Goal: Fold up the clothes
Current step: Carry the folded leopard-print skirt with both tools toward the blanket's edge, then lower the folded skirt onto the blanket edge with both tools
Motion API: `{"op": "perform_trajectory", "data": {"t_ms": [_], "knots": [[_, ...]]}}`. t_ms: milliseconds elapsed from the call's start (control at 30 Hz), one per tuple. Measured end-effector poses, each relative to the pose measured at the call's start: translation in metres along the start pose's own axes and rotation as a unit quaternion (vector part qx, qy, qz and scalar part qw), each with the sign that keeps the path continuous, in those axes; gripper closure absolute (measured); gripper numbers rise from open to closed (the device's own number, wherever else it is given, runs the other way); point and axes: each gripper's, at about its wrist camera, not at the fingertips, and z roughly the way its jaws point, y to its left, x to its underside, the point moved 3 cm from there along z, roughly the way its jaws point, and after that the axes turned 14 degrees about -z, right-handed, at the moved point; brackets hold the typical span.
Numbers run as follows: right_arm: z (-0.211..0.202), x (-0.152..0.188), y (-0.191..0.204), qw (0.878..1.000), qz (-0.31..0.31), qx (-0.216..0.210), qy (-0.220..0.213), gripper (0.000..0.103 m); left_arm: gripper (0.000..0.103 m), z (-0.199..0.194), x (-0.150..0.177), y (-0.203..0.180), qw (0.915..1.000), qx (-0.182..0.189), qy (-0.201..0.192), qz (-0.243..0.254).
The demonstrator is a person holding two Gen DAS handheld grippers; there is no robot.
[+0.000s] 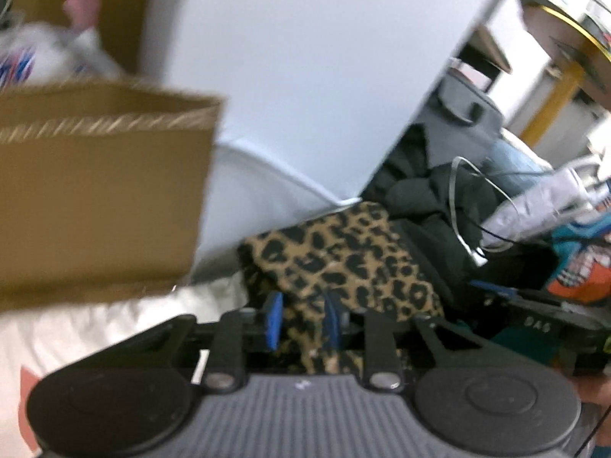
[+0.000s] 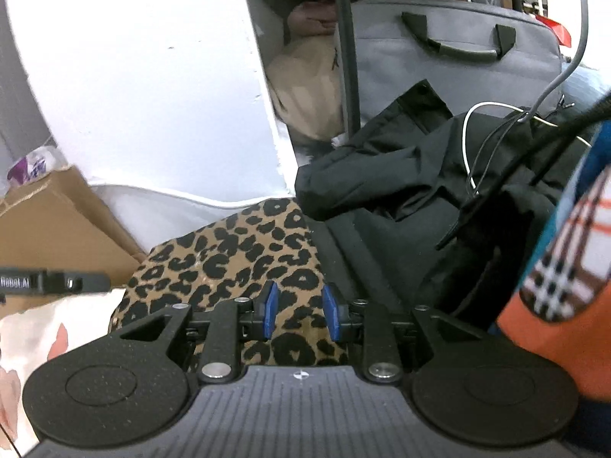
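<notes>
A leopard-print garment (image 1: 336, 263) lies folded on the white bedding (image 1: 95, 328), against a pile of dark clothes (image 1: 431, 206). My left gripper (image 1: 303, 322) hovers at its near edge with the blue pads (image 1: 273, 318) apart, cloth showing between them; the view is blurred. In the right wrist view the leopard garment (image 2: 236, 259) lies just under my right gripper (image 2: 299, 309), whose blue pads (image 2: 270, 307) stand apart over the cloth without pinching it. The left gripper's arm (image 2: 49, 281) shows at the left edge.
A cardboard box (image 1: 99, 194) stands close on the left, also in the right view (image 2: 57, 225). A black jacket (image 2: 412, 187) with cables, a grey bag (image 2: 450, 61) and a teal-orange printed garment (image 2: 565, 286) crowd the right. A white wall (image 2: 145, 76) stands behind.
</notes>
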Motion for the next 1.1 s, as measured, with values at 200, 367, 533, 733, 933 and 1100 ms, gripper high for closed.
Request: {"op": "perform_trajectory", "data": {"t_ms": [200, 367, 533, 733, 933, 1100], "knots": [[0.019, 0.011, 0.022, 1.000, -0.024, -0.005, 0.012, 0.075, 0.084, 0.020, 0.014, -0.023, 0.9990, 0.013, 0.012, 0.041], [0.043, 0.017, 0.021, 1.000, -0.010, 0.004, 0.022, 0.075, 0.096, 0.043, 0.030, -0.018, 0.9952, -0.029, 0.039, 0.085], [0.047, 0.019, 0.015, 0.999, -0.035, 0.019, 0.027, 0.075, 0.101, 0.045, 0.037, -0.008, 0.9923, -0.056, 0.053, 0.097], [0.017, 0.025, 0.018, 0.999, -0.035, -0.004, -0.021, 0.075, 0.101, 0.027, 0.033, -0.019, 0.9949, -0.037, 0.031, 0.089], [0.008, 0.044, 0.043, 0.996, -0.079, -0.025, -0.009, 0.075, 0.099, 0.018, 0.052, -0.032, 0.9938, 0.004, 0.042, 0.103], [0.008, 0.070, 0.042, 0.997, -0.072, -0.019, 0.009, 0.074, 0.098, 0.016, 0.075, -0.023, 0.9952, -0.001, 0.035, 0.092]]}}
